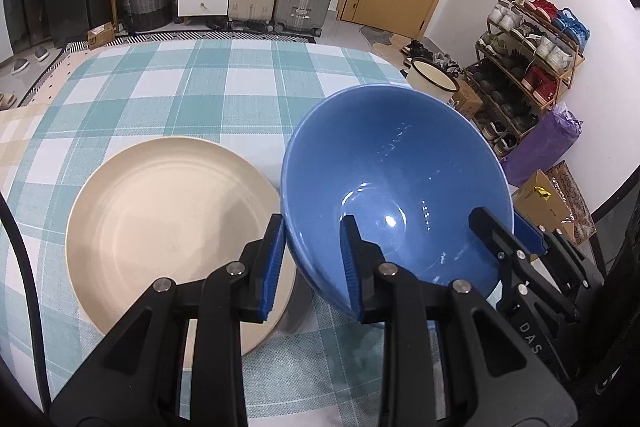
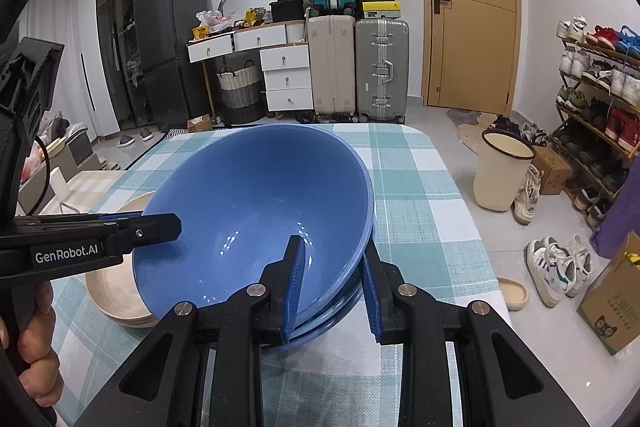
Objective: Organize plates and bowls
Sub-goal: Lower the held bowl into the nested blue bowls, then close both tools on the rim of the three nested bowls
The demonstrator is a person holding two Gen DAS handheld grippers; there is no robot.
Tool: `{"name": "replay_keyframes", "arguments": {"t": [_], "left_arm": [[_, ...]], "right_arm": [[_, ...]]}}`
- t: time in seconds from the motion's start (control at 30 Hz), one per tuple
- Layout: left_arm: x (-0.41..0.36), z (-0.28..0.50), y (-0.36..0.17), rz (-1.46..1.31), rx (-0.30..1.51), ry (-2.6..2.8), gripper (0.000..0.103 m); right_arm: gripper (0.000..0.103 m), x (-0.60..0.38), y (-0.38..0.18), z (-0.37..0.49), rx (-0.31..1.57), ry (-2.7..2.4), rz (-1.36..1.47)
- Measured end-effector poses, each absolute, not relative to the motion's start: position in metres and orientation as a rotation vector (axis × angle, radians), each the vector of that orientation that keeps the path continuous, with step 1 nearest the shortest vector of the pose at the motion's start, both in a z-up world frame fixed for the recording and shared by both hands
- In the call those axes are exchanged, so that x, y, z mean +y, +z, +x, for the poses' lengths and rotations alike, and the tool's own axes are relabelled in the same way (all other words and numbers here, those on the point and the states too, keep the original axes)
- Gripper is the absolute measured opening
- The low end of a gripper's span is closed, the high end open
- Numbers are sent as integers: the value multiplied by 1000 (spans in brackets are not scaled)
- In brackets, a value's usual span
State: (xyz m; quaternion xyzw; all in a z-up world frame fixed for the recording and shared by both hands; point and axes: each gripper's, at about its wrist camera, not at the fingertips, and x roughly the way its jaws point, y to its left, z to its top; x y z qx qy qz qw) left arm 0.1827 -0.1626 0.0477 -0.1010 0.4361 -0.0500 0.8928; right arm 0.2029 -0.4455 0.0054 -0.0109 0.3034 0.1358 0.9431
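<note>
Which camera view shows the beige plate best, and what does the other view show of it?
The left wrist view shows the beige plate best: nearly its whole face is visible beside the blue bowl. In the right wrist view only a part of its rim shows, mostly hidden behind the bowl.

Bowl [image 1: 396,183] right of plate [image 1: 168,227]

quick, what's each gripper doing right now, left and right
left gripper: shut on the rim of the blue bowl, which is tilted up.
right gripper: shut on the opposite rim of the same blue bowl.
</note>
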Motion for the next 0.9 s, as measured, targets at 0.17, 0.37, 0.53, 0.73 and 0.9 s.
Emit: {"name": "replay_keyframes", "arguments": {"t": [0.17,0.37,0.53,0.73,0.9], "left_arm": [[-159,186,40,-214,925,-95,24],[-154,188,37,-222,928,-98,24],[-151,190,37,-222,937,-87,30],[-146,190,39,-205,939,-65,48],[-141,188,43,-218,919,-69,84]], "right_arm": [[31,-451,4,203,632,277,-16],[33,-454,4,204,646,269,-38],[43,-463,6,204,637,255,-22],[65,-473,8,205,654,263,23],[88,-480,8,208,663,293,86]]}}
